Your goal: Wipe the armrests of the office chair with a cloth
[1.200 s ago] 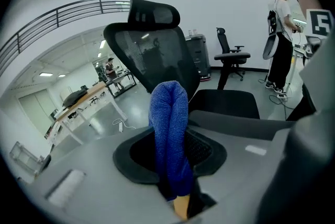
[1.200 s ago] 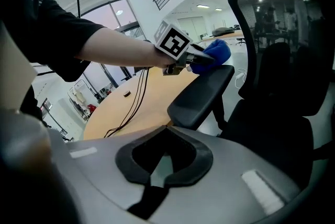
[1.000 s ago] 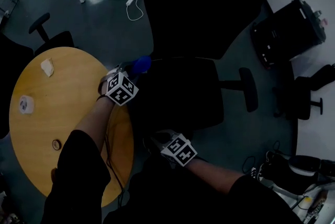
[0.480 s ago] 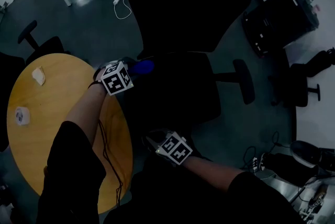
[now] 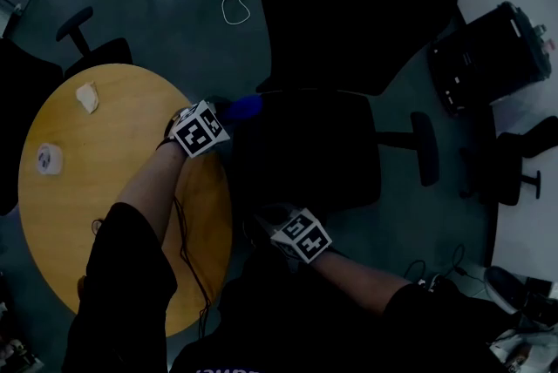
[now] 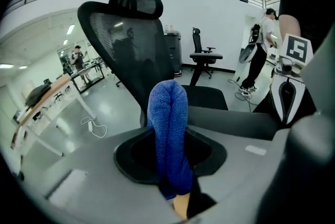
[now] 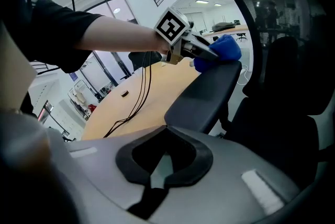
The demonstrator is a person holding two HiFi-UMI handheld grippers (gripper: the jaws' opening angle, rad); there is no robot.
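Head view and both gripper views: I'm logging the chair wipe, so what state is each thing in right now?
Left gripper: jaws shut on the cloth.
Cloth: blue, folded, resting on one end of the armrest by the table.
Armrest by the table: cloth on its far end, the rest bare.
Other armrest: bare, nothing touching it.
Right gripper: jaws together, holding nothing.

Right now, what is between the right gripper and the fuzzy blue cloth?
The long dark grey padded armrest, running from the right gripper up to the fuzzy blue cloth. The right gripper view shows it.
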